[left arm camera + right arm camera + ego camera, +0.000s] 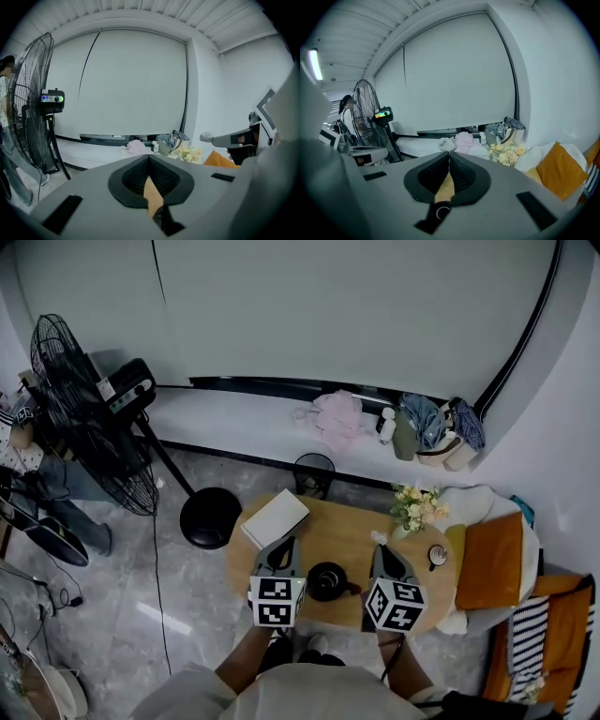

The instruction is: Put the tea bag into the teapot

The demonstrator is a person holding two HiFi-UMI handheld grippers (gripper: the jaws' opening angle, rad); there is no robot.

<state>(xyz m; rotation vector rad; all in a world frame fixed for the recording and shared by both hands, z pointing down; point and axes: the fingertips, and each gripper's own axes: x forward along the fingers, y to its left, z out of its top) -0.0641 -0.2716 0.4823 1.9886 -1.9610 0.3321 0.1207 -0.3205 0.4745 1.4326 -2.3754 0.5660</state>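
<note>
The black teapot (328, 580) stands on the round wooden table (328, 535), between my two grippers. My right gripper (380, 545) is to its right and shut on a small white tea bag (378, 537), which sticks out past the jaw tips (446, 145). The left gripper view shows that same tea bag (206, 137) at the far right. My left gripper (286, 542) is left of the teapot and shut, with nothing between its jaws (149, 157). Both grippers are held above the table and point away from me.
A white book (275, 517) lies at the table's far left. A vase of flowers (417, 507) and a small cup (437, 556) stand at its right. A standing fan (84, 418), a wire bin (314, 472) and an orange cushion (489, 559) surround the table.
</note>
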